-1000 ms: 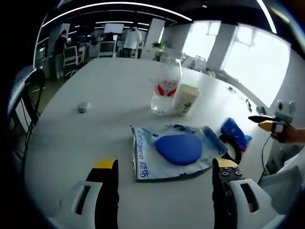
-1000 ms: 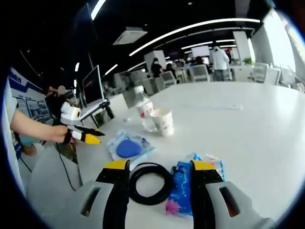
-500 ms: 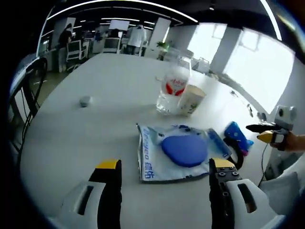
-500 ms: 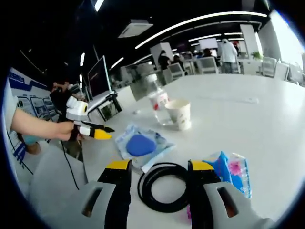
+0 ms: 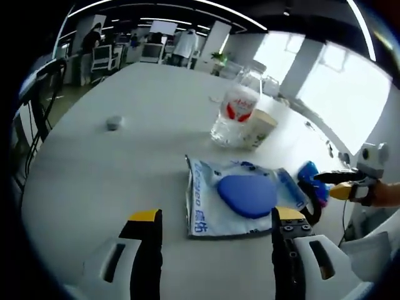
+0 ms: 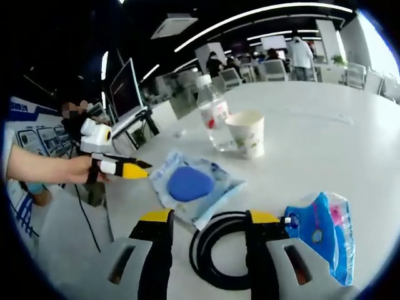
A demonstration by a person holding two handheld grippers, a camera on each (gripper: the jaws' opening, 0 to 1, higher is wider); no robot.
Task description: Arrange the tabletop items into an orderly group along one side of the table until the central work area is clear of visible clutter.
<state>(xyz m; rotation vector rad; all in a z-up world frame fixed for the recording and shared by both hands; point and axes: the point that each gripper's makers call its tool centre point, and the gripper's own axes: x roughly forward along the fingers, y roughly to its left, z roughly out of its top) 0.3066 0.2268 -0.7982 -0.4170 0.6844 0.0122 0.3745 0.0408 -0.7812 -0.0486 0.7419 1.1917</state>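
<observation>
Right gripper view: our right hand-held gripper (image 6: 203,220) hangs wide and empty over the black cable coil (image 6: 219,253); pouch (image 6: 190,186), bottle (image 6: 214,114) and cup (image 6: 247,132) beyond it clutter mid-counter (image 6: 325,150). Left hand-held gripper (image 5: 212,220) spread, empty. Little grouped yet.

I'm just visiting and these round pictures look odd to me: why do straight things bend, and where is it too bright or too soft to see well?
Left gripper view: the fisheye lens bows the table edge and ceiling lights; windows at the upper right are washed out white. Right gripper view: ceiling light strips curve in arcs, the far desks and people are soft, while the black cable and water bottle stay fairly crisp.
</observation>
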